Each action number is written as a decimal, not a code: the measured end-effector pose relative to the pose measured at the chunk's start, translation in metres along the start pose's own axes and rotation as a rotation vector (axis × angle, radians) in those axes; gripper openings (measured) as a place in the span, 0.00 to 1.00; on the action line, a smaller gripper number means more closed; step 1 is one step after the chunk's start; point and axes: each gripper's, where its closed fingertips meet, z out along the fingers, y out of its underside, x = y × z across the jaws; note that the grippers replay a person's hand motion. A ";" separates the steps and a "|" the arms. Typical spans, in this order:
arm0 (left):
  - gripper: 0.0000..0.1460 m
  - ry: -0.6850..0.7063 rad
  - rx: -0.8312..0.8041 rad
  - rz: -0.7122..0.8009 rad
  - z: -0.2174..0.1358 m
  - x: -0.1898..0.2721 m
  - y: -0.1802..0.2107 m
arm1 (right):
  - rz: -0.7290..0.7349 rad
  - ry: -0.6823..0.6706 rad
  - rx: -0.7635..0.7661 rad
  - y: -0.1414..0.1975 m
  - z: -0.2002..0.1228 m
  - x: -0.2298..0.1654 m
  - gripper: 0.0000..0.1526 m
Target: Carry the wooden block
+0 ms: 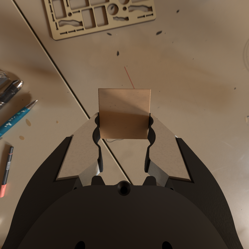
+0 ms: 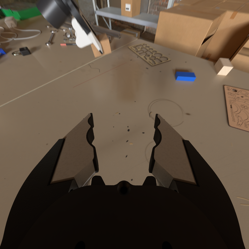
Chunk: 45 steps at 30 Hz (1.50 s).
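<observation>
Two grippers: left (image 1: 124, 117) jaws clamp the block (image 1: 124, 113) above the counter (image 1: 188, 80); right (image 2: 123, 118) jaws gape, empty, board (image 2: 149, 54) at 1 o'clock.

The block's (image 1: 124, 113) lower sides sit behind the left claw's (image 1: 124, 122) fingertips. The left frame edge crops the teal pen (image 1: 16, 118) and silver markers (image 1: 10, 90); the top edge cuts the cutout sheet (image 1: 102, 18). In the right wrist view, the far claw (image 2: 80, 31) is blurred, and the right edge cuts the engraved board (image 2: 237, 107).
</observation>
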 end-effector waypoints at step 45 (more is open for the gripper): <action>0.49 0.339 0.193 0.257 -0.157 0.104 0.011 | -0.088 0.033 0.052 -0.028 0.001 0.001 0.51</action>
